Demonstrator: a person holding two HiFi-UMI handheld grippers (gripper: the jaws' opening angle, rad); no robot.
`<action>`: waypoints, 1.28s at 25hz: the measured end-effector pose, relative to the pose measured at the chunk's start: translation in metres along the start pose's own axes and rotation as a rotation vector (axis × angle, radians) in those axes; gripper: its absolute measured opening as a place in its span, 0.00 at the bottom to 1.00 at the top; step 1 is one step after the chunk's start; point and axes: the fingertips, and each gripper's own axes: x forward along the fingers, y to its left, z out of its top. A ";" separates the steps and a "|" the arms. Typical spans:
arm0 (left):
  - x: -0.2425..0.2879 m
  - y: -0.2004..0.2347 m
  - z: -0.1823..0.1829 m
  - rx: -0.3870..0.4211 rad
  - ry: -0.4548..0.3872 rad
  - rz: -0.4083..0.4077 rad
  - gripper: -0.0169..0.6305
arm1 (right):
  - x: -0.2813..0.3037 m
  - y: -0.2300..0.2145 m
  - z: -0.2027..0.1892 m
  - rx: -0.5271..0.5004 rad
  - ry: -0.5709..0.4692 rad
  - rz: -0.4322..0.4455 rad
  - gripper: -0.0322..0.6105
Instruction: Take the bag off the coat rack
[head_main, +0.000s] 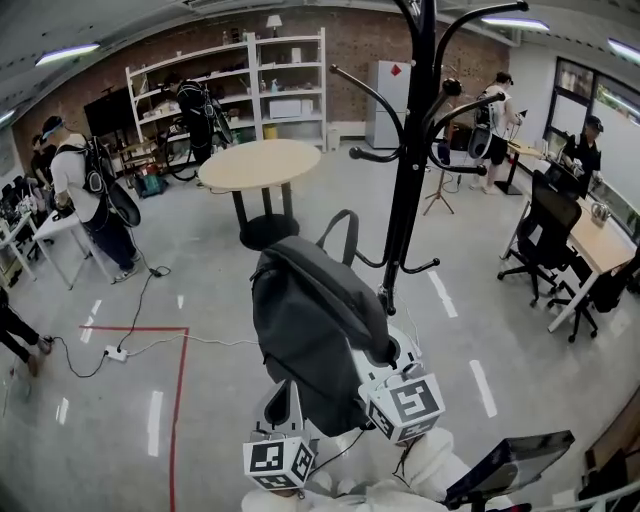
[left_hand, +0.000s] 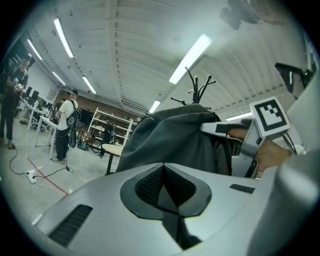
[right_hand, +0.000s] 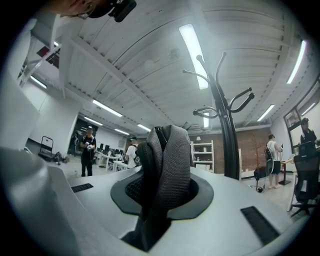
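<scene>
Grey backpack (head_main: 310, 330) looks already free of the coat rack (head_main: 412, 180)
Right gripper (right_hand: 160, 192) clamps its mesh strap (right_hand: 167, 155), left gripper (left_hand: 162, 187) closed and empty; next, carry it clear of the hooks

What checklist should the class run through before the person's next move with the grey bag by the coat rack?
1. Right gripper shut on the bag's padded strap: ok.
2. Bag unhooked from the coat rack: ok, its top loop stands free of every hook.
3. Bag body apart from the lower hooks: cannot tell, the bag overlaps one in the head view.
4. Left gripper free to help: ok, jaws together with nothing between them.
5. Round table out of the way: ok, it stands well behind the rack.
</scene>
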 end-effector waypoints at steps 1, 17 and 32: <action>0.000 -0.005 -0.001 0.002 0.002 -0.007 0.03 | -0.008 0.001 -0.003 -0.008 -0.003 0.000 0.18; 0.002 -0.057 -0.008 0.022 0.040 -0.115 0.03 | -0.091 0.003 -0.048 -0.008 0.082 -0.044 0.18; -0.019 -0.077 -0.004 0.042 0.045 -0.160 0.03 | -0.114 0.012 -0.051 0.026 0.093 -0.054 0.18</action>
